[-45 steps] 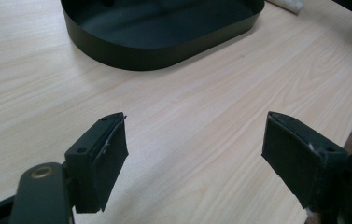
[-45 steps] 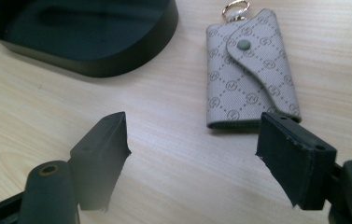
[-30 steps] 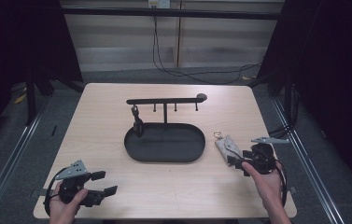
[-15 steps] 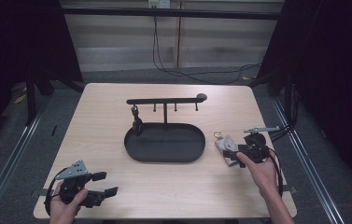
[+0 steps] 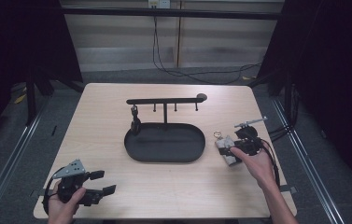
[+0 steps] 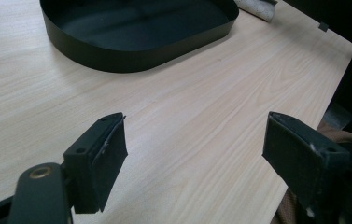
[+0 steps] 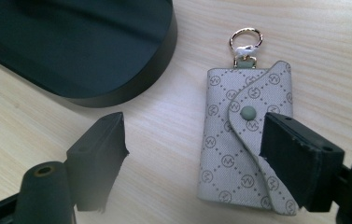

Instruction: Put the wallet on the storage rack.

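The key pouch point(image 7: 245, 140) lies flat on the table point(image 5: 99, 121), just right of the black tray point(image 5: 164, 142). The right gripper point(image 7: 194, 154) hovers over it, jaws wide and just opening, gripping nothing.

Grey key pouch point(image 7: 246, 144), diamond monogram pattern, snap flap closed, gold ring point(image 7: 245, 39) at top. Flat on table point(image 5: 113, 135), just beside black tray point(image 5: 164, 142), at its 3 o'clock.

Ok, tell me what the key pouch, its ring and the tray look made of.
Key pouch: probably coated fabric or faux leather, matte grey with a printed diamond pattern. Ring: shiny, likely metal. Tray: matte black, smooth; metal or plastic, unclear.
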### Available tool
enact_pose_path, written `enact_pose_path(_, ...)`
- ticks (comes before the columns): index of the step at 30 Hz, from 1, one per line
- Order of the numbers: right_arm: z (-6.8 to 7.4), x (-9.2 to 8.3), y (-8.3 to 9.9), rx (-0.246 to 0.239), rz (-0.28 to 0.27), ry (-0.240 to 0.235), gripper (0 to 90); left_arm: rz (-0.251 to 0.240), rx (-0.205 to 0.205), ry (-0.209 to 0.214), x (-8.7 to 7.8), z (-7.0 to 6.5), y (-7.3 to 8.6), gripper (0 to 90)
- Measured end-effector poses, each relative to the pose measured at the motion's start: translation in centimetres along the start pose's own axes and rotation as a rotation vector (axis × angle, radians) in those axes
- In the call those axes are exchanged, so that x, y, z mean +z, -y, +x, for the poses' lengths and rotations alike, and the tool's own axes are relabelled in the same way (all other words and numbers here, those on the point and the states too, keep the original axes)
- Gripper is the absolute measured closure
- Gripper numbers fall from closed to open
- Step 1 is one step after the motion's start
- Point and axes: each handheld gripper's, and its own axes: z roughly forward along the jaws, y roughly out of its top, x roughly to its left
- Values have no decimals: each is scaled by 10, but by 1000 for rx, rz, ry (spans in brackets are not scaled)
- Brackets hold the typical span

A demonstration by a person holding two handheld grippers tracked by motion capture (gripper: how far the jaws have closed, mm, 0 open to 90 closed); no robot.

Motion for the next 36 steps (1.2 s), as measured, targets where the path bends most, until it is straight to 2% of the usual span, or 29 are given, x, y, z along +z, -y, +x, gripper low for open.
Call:
enact_pose_path(5, -5, 4, -11, 21, 33, -1, 246, 4, 5, -2, 0, 2, -1, 214)
enact_pose_path(7, -7, 8, -16, 13, 77, 7, 247, 2, 2, 1, 0, 3, -1, 214)
enact_pose_path(9, -10, 11, -20, 13, 106, 8, 250, -3, -17, -8, -1, 3, 0, 208)
enact_pose_path(10, -12, 12, -22, 31, 123, -1, 250, -6, -19, -7, -1, 4, 0, 197)
enact_pose_path(12, -14, 13, -24, 31, 131, 15, 239, -12, -30, -6, -2, 5, 0, 194)
enact_pose_path(17, -19, 18, -28, 26, 176, 56, 233, -4, -23, 3, 0, 4, 0, 193)
enact_pose_path(22, -28, 27, -29, 40, 231, 43, 218, 2, -16, 3, 1, 3, 0, 192)
enact_pose_path(23, -28, 27, -29, 40, 231, 43, 218, 2, -16, 3, 1, 3, 0, 192)
enact_pose_path(25, -32, 33, -30, 53, 241, 29, 207, 1, -47, 20, 1, 6, 0, 189)
enact_pose_path(27, -33, 37, -31, 56, 248, 36, 207, -3, -57, 19, 1, 7, 1, 189)
enact_pose_path(36, -33, 54, -32, 46, 312, 74, 217, 0, -48, 22, 1, 7, 0, 189)
